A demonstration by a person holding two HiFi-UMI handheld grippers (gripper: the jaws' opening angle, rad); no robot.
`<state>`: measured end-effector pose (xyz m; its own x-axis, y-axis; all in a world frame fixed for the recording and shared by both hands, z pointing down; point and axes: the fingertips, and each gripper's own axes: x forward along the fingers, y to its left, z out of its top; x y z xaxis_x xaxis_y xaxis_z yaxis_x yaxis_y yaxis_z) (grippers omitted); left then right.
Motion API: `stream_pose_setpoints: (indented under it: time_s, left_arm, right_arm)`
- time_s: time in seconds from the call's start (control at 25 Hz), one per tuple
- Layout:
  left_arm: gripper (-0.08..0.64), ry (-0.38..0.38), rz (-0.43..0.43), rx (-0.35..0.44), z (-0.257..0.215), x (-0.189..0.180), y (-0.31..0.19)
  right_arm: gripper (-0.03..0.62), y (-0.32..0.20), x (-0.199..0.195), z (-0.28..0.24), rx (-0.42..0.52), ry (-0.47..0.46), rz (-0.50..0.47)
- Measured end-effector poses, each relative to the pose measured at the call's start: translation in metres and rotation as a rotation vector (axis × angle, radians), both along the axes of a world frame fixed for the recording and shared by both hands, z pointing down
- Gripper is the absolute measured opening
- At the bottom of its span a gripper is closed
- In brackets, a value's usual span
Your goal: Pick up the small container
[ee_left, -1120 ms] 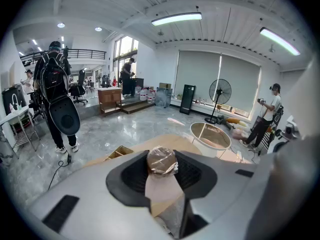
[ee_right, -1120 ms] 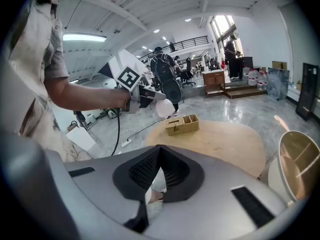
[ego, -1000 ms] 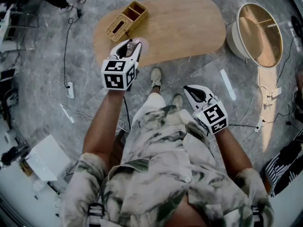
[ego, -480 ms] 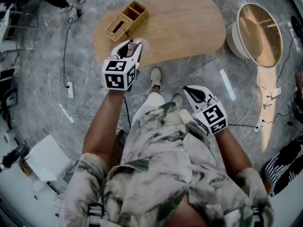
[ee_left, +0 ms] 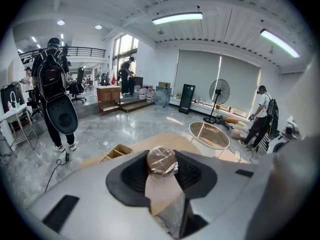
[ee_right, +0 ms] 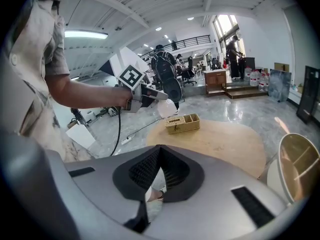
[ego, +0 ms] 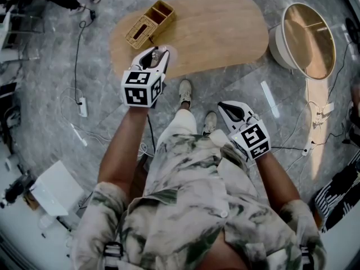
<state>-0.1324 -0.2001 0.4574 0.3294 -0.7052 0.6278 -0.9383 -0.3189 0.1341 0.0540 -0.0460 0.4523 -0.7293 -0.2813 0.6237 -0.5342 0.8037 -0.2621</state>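
Your left gripper [ego: 156, 55] is clamped on the small container [ee_left: 161, 160]. It's a small round translucent tub, whitish and cloudy on the sides, with a crinkled clear film over a brownish top. It sits between the dark ribbed pads [ee_left: 131, 176], one each side, right at the tips. In the right gripper view it's clear of the table [ego: 219, 30], hanging in the air in the gripper's hold, on the near-left side of the basket [ego: 150, 22]. From the head view it overlaps the table's near edge, left end, with the basket farther away and a bit left.

Your right gripper [ego: 226, 108] is clenched. Its ribbed pads meet in a V at the tip and there's nothing in them. It's low and near your right hip, well apart from the container and over the floor [ego: 236, 83], not the table.

Materials:
- The table is a light wood top with a smooth, long rounded oval outline.
- The basket is tan woven wicker, rectangular, and split into compartments. It stands on the far-left part of the table.
- A white round tub [ego: 281, 49] with a tan inside sits on the floor to the right of the table.
- The floor is glossy grey marble-look tile with cables running across it on the left.
- The gripper shells are smooth light-grey plastic, each with a black-and-white marker cube.
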Motion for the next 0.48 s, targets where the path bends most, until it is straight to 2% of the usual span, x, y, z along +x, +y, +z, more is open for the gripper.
stream_pose_setpoints:
  time_s: [0.48]
  left_arm:
    - [0.149,0.002,0.007,-0.011,0.0094,-0.0042,-0.0039]
  right_arm:
    - [0.02,-0.0042,-0.0079,0.005,-0.01,0.006,-0.002]
